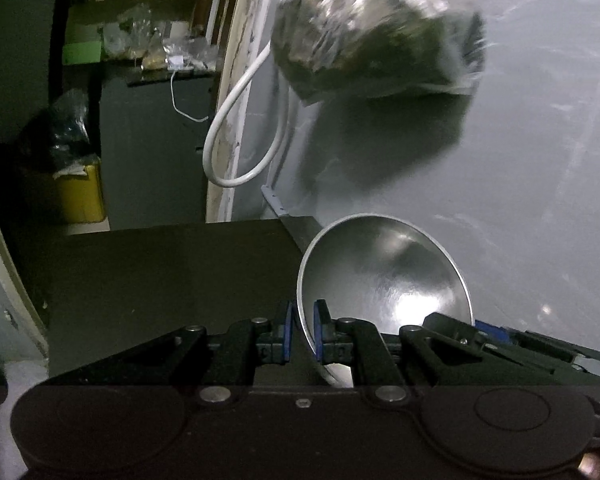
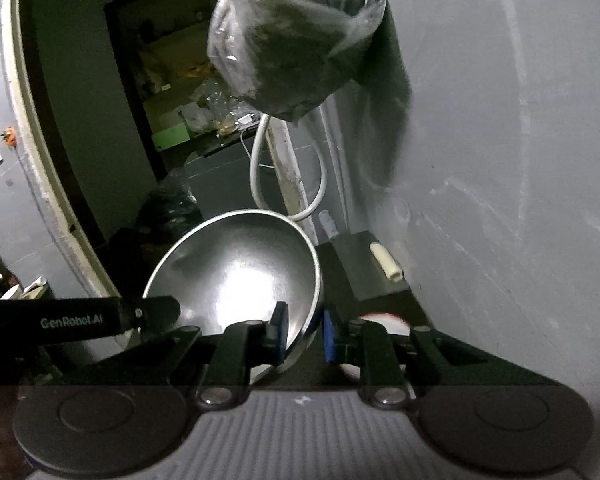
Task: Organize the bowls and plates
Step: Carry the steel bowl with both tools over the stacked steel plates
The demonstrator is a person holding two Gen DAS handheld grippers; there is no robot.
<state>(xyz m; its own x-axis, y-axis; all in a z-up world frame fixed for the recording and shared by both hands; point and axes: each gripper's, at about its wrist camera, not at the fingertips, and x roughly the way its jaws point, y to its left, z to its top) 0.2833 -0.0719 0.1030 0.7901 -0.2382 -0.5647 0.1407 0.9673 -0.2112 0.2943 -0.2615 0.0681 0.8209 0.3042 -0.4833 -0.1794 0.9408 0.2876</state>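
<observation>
**Carrying one steel bowl between two claws**

Gripping of the bowl rim is shared by both claws. The left claw point(image 1: 302, 330) is closed narrowly on the bowl's left rim, with one blue pad point(image 1: 287, 332) outside the wall and the other inside. The steel bowl point(image 1: 384, 276) is held tilted, its hollow turned toward the cameras, above and beside a dark worktop point(image 1: 160, 272). The right claw point(image 2: 304, 334) is likewise clamped narrowly on the opposite rim, as shown in the right wrist view, where the bowl point(image 2: 236, 268) fills the centre. A clear plastic bag point(image 2: 296, 40) of dark contents hangs against the grey wall point(image 2: 500, 160) above, and a white cable loop point(image 1: 240, 120) hangs near the door frame. A small pale cylinder point(image 2: 386, 262) lies on the worktop at the right.

Risks to be considered:

- Slippage is judged likely if either thin-edge grip is loosened, since smooth metal gives the pads little hold.
- Twisting of the bowl may result if the two hands are moved unevenly.
- Contact with the hanging bag or cable is possible if the bowl is raised further toward the wall.
</observation>
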